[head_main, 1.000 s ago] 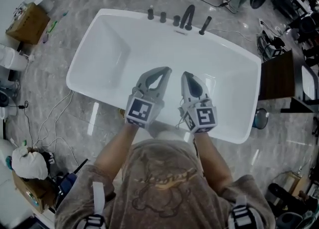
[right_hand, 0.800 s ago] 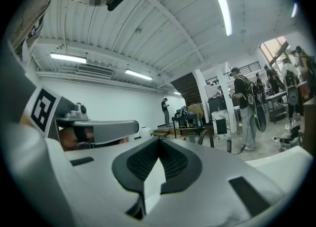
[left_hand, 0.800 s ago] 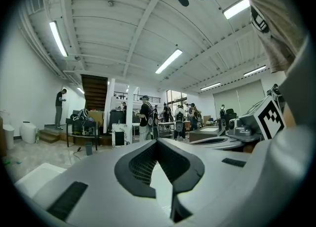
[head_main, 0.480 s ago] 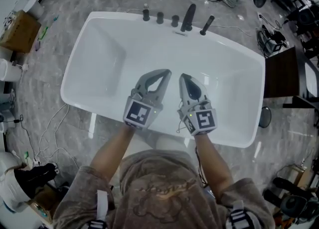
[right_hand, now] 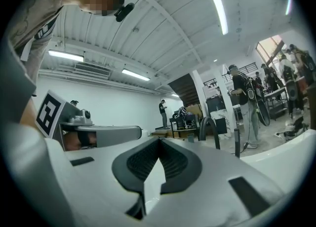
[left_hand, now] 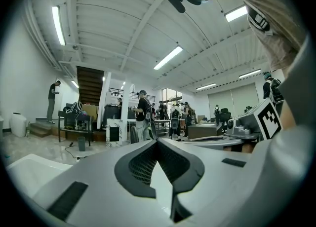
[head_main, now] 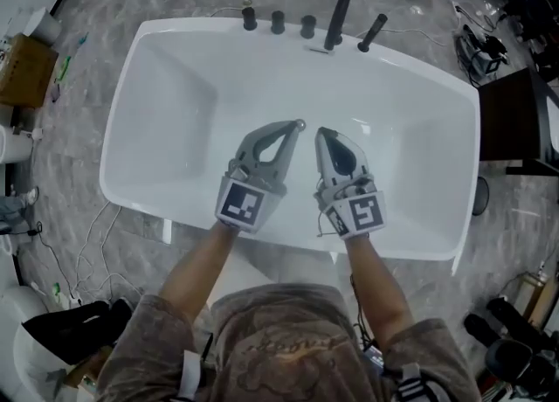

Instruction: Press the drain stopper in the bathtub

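The white bathtub (head_main: 175,103) fills the middle of the head view. Both grippers hang over its floor, side by side. My left gripper (head_main: 296,126) is shut with nothing in it, and a small metallic spot shows right at its tip; I cannot tell whether that is the drain stopper. About a hand's width to its right, my right gripper (head_main: 320,133) is shut and holds nothing. In the left gripper view the left gripper (left_hand: 157,142) points level across the room. In the right gripper view the right gripper (right_hand: 159,141) does the same.
A black spout (head_main: 336,17), round knobs (head_main: 278,22) and a hand shower (head_main: 373,31) line the tub's far rim. A dark cabinet (head_main: 511,121) stands to the right, a cardboard box (head_main: 22,68) to the left. Cables (head_main: 79,243) lie on the marble floor. Several people stand far off (left_hand: 142,115).
The head view has shifted, so the tub now sits lower and more centred in the picture. Both grippers stay shut, side by side over the tub floor.
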